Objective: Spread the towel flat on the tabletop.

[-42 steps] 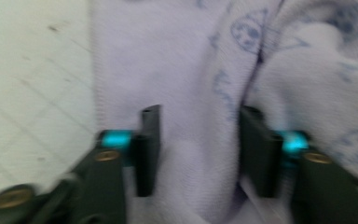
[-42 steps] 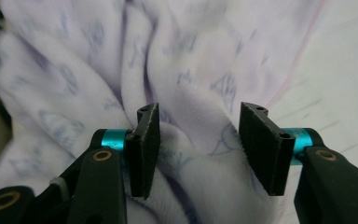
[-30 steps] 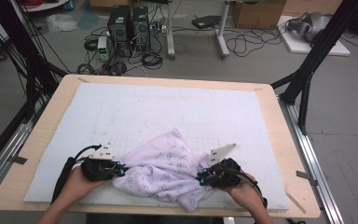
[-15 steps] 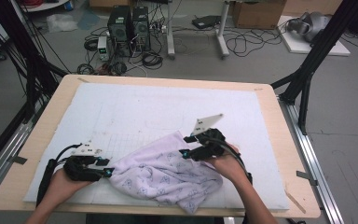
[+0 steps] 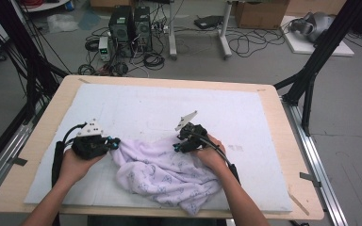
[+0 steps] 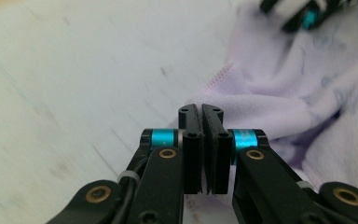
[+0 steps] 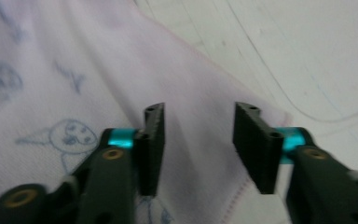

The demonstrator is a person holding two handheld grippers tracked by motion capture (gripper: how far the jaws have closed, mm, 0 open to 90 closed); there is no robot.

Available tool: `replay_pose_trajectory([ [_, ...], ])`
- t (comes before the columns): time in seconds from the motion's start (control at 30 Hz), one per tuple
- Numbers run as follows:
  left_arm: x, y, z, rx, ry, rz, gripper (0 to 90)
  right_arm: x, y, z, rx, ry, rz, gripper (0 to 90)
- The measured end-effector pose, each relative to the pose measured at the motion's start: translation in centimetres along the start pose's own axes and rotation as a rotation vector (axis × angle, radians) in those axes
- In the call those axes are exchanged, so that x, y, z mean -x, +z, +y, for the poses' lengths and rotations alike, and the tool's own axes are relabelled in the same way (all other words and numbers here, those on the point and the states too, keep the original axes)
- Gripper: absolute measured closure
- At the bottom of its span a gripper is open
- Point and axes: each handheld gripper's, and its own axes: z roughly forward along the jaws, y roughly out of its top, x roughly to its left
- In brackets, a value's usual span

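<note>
Left gripper view: garment partly cut off, blurred.

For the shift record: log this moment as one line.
scene: lilac garment crumpled on white mat | left gripper: shut at garment's edge | right gripper: open over garment, jaws just closing, nothing pinched

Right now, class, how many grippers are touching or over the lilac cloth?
2. The left gripper is shut at the lilac cloth's left edge; whether it pinches fabric is unclear. The right gripper hangs open over its upper middle.
</note>
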Motion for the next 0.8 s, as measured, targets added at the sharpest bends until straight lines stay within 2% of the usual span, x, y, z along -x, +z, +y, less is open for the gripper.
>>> replay_pose_trajectory([
  [0.03,0.0,0.2,0.7,0.012,0.007,0.004,86.5,0.1,0.2,-0.1,-0.013,0.008,0.010,69.5],
  [0.07,0.0,0.4,1.2,0.014,0.020,0.004,86.4,0.4,0.2,-0.3,0.005,0.023,0.049,76.1],
  [0.1,0.0,0.5,1.5,0.018,0.032,0.010,86.3,0.4,0.1,-0.3,0.006,0.016,0.058,86.0],
  [0.17,0.2,0.9,1.9,0.022,0.033,0.005,83.9,0.3,-0.1,-0.2,-0.012,-0.010,0.034,87.7],
  [0.23,0.1,0.9,1.8,0.012,0.031,0.011,72.1,0.6,-1.1,-0.4,-0.002,-0.017,-0.027,88.1],
  [0.33,-0.3,0.6,1.2,0.011,0.009,0.021,64.5,2.2,-4.0,-1.6,0.074,0.058,-0.107,88.3],
  [0.4,-0.8,0.4,0.6,0.004,-0.013,0.021,59.4,3.1,-6.1,-2.6,0.095,0.096,-0.154,88.2],
  [0.47,-1.2,0.7,-0.2,-0.016,-0.043,0.022,57.3,3.8,-7.6,-3.8,0.130,0.142,-0.162,88.2],
  [0.53,-1.2,1.4,-0.9,-0.046,-0.057,0.007,56.4,3.9,-7.8,-4.7,0.116,0.157,-0.170,88.0],
  [0.6,-0.9,2.4,-1.4,-0.082,-0.066,-0.021,54.6,3.8,-7.3,-5.3,0.104,0.157,-0.157,85.0],
  [0.63,-0.7,3.0,-1.6,-0.104,-0.062,-0.040,53.2,3.7,-6.9,-5.4,0.099,0.159,-0.145,77.4],
  [0.67,-0.3,3.5,-1.8,-0.127,-0.059,-0.046,52.4,3.7,-6.5,-5.6,0.101,0.175,-0.112,67.9],
  [0.73,0.0,4.5,-2.0,-0.169,-0.054,-0.053,51.3,3.8,-5.6,-5.6,0.083,0.196,-0.087,59.4],
  [0.77,0.2,4.9,-2.1,-0.193,-0.041,-0.062,55.2,3.7,-5.2,-5.6,0.072,0.189,-0.085,54.5],
  [0.8,0.4,5.2,-2.2,-0.205,-0.027,-0.066,67.6,3.8,-4.8,-5.6,0.060,0.200,-0.082,51.8],
])
